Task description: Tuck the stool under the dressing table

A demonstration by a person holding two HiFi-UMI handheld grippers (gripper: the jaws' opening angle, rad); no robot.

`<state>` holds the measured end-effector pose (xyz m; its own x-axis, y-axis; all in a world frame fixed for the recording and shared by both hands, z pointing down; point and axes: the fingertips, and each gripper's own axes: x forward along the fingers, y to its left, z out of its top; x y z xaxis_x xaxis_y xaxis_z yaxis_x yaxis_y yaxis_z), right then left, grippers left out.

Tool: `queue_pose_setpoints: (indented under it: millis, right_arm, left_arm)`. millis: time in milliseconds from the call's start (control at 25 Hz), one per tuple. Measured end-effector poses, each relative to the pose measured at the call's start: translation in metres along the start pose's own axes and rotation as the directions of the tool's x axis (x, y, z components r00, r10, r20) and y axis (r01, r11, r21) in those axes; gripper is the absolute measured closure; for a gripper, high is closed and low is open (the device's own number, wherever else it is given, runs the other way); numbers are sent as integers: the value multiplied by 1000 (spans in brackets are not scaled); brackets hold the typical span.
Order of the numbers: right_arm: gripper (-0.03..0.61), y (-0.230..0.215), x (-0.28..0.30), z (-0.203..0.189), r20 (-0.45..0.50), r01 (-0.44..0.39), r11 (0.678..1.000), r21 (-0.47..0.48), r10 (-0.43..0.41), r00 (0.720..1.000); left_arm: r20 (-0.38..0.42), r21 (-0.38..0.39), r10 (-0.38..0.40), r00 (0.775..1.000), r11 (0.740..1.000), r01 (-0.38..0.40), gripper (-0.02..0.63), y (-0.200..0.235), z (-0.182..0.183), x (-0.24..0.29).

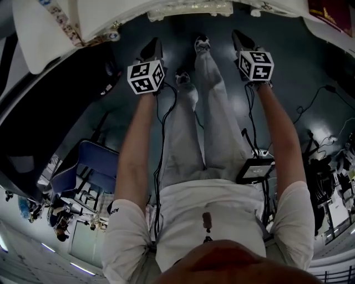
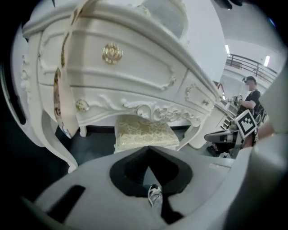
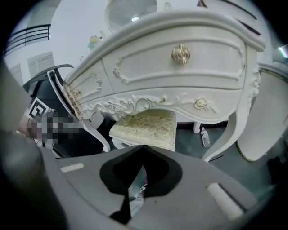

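Observation:
The white dressing table [image 2: 135,67] with gold knobs fills both gripper views [image 3: 180,72]; its edge runs along the top of the head view [image 1: 100,16]. The cream patterned stool [image 2: 144,131] stands between the table's legs, its seat partly under the carved apron [image 3: 146,126]. My left gripper [image 1: 152,49] is held out above the floor, short of the table, jaws shut on nothing [image 2: 148,149]. My right gripper [image 1: 242,40] is level with it on the other side of my legs, also shut and empty [image 3: 144,148].
A blue folding chair [image 1: 89,166] stands to my left, and cables [image 1: 310,105] trail on the dark floor to my right. A plastic bottle [image 3: 205,137] lies by the table's right leg. A patterned ribbon [image 2: 63,90] hangs off the table. A person [image 2: 250,96] stands far off.

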<state>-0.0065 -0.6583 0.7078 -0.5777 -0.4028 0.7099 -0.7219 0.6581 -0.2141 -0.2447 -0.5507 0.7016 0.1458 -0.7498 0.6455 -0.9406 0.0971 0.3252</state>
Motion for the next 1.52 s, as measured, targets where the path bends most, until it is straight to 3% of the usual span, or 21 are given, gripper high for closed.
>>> queue_pose_setpoints:
  millis: [240, 440, 600, 800, 920, 1040, 1120, 1320, 1520]
  right_arm:
    - [572, 38, -89, 30, 155, -23, 998, 53, 15, 988]
    - [572, 58, -189, 70, 282, -27, 992, 120, -8, 960]
    - [572, 76, -257, 115, 370, -13, 998, 68, -13, 929]
    - [572, 98, -346, 160, 476, 63, 998, -12, -50, 878]
    - [572, 106, -409, 180, 526, 101, 995, -10, -80, 847]
    - [572, 117, -462, 203, 586, 73, 997, 4, -61, 808]
    - [572, 129, -489, 212, 611, 48, 999, -6, -34, 791]
    - [572, 155, -541, 234, 623, 45, 993, -110, 34, 782]
    - [572, 173, -577, 238, 662, -49, 998, -49, 69, 747]
  left_arm:
    - [160, 72, -114, 980, 992, 103, 606, -34, 46, -83]
    - [236, 142, -166, 957, 981, 135, 606, -76, 83, -168]
    - [298, 164, -182, 937, 977, 137, 606, -97, 119, -223]
    - [373, 206, -204, 905, 969, 133, 606, -123, 164, -294]
    - [398, 266, -220, 890, 957, 118, 606, -141, 187, -343]
    - [445, 307, -241, 862, 946, 106, 606, -155, 211, -390]
    - [472, 292, -242, 848, 950, 109, 606, -162, 218, -417]
    - [544, 222, -202, 815, 971, 92, 606, -173, 230, -468]
    - [574, 211, -172, 801, 976, 59, 606, -179, 222, -507]
